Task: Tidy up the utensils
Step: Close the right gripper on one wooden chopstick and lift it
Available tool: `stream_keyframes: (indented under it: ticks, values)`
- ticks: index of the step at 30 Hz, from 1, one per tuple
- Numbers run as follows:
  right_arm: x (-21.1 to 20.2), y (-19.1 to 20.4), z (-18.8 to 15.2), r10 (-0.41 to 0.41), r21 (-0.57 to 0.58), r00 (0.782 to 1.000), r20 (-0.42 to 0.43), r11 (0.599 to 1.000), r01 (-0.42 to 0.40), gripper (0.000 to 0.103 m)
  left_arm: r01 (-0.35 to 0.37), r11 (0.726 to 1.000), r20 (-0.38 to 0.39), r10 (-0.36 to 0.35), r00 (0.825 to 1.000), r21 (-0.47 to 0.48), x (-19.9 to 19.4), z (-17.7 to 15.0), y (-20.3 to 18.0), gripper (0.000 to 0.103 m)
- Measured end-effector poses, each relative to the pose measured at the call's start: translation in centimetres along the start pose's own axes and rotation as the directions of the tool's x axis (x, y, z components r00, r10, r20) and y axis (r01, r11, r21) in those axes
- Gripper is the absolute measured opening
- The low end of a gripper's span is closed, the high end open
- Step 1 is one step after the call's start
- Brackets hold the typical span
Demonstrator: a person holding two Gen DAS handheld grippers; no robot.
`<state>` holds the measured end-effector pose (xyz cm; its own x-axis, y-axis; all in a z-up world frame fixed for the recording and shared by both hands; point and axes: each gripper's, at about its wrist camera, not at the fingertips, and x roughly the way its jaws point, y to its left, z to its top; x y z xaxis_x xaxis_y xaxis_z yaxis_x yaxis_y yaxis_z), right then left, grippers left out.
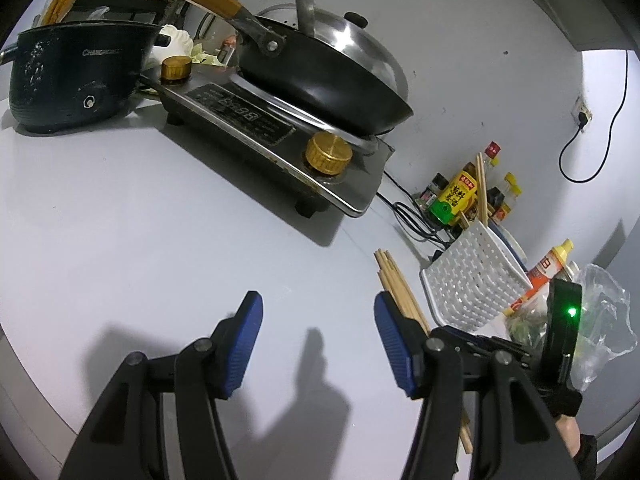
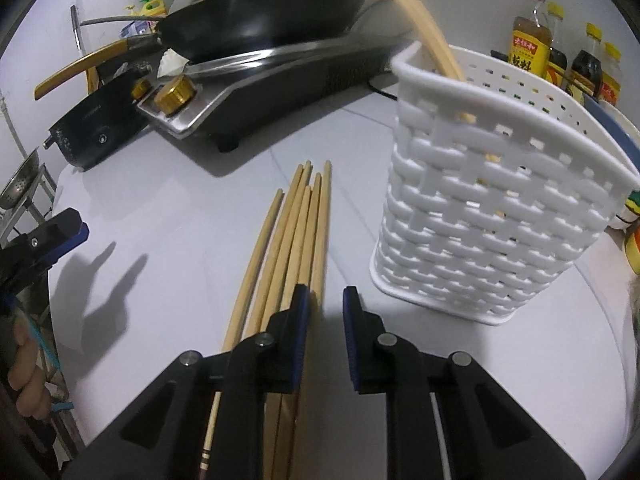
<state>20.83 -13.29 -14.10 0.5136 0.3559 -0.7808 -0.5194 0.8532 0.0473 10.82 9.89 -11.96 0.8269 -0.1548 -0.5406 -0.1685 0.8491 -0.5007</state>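
Home kitchen, wok (image 1: 320, 76) on stove (image 1: 276, 148) (gold knobs), sauce bottles (image 2: 560, 60)

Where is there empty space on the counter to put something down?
Bare counter lies in front of the stove and dark pot, left of the loose chopsticks. It is crowded by the white basket and the sauce bottles in the corner.

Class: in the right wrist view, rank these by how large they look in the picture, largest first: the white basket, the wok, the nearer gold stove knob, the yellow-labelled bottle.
1. white basket, though it is nearest the camera, which inflates it
2. wok
3. yellow-labelled bottle
4. gold knob
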Motion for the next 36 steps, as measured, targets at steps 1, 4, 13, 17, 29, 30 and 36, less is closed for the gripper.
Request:
stream_keyframes:
  ticks: [1,4,13,17,29,30,36]
  values:
    - [0.0,0.0,0.0,-0.001,0.001,1.0,0.001,1.0,0.001,0.016,-0.001,1.0,-0.004,0.001,1.0,0.007,0.1,0.0,-0.2,0.058]
    - [-0.2,-0.2,-0.1,0.01,0.012,1.0,0.001,1.0,-0.01,0.016,-0.003,1.0,-0.019,0.004,1.0,0.027,0.3,-0.2,-0.9,0.058]
    - [-0.8,-1.2,-1.0,0.029,0.032,1.0,0.008,0.999,-0.03,0.006,-0.023,0.987,-0.101,0.039,0.994,0.159,1.9,-1.4,-4.6,0.058]
    - [-1.2,-1.9,-1.6,0.042,0.042,0.999,0.009,0.998,-0.042,0.005,-0.02,0.972,-0.131,0.052,0.99,0.235,2.9,-2.1,-6.7,0.058]
    - [-3.3,-4.6,-2.8,0.074,0.073,0.997,0.027,0.994,-0.076,0.005,-0.036,0.905,-0.249,0.155,0.956,0.424,7.1,-3.7,-11.4,0.058]
    - [-3.4,-4.7,-2.8,0.076,0.074,0.997,0.028,0.994,-0.078,0.005,-0.045,0.895,-0.25,0.172,0.953,0.443,7.4,-3.9,-11.6,0.058]
    - [-3.6,-5.5,-3.0,0.086,0.087,0.996,0.026,0.992,-0.088,0.005,-0.063,0.862,-0.256,0.219,0.942,0.503,8.3,-4.7,-12.2,0.058]
